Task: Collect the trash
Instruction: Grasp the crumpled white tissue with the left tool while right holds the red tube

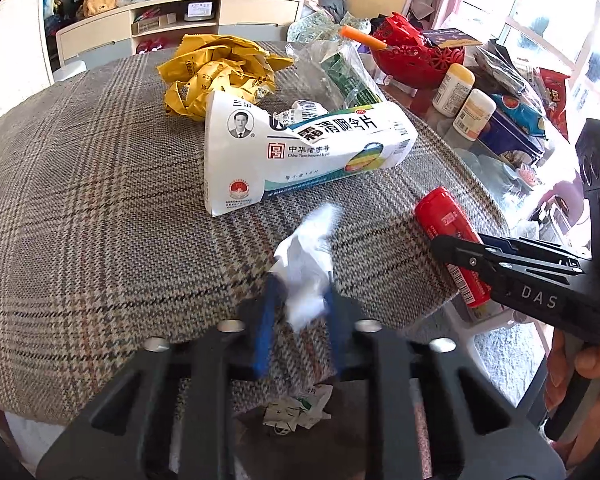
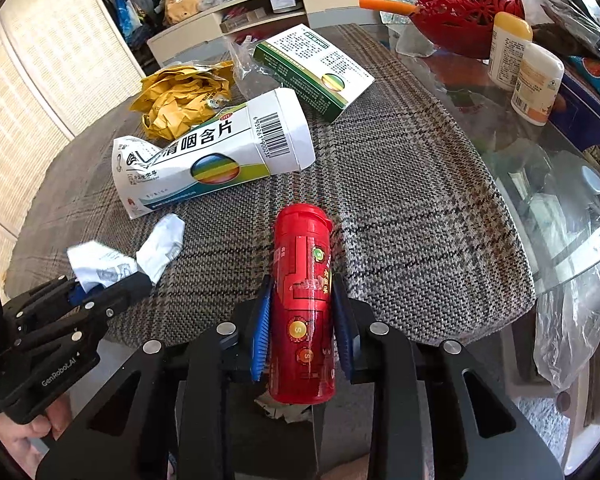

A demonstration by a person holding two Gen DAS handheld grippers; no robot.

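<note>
While pinched, crumpled white paper (image 1: 304,280) | glossy red cylinder (image 2: 302,312) | woven plaid cloth (image 2: 400,200)

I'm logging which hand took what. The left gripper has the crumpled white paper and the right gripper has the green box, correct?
Not quite. The left gripper does pinch the crumpled white paper, but the right gripper holds the red tube, as the right wrist view shows. The green box lies untouched on the plaid cloth.
</note>
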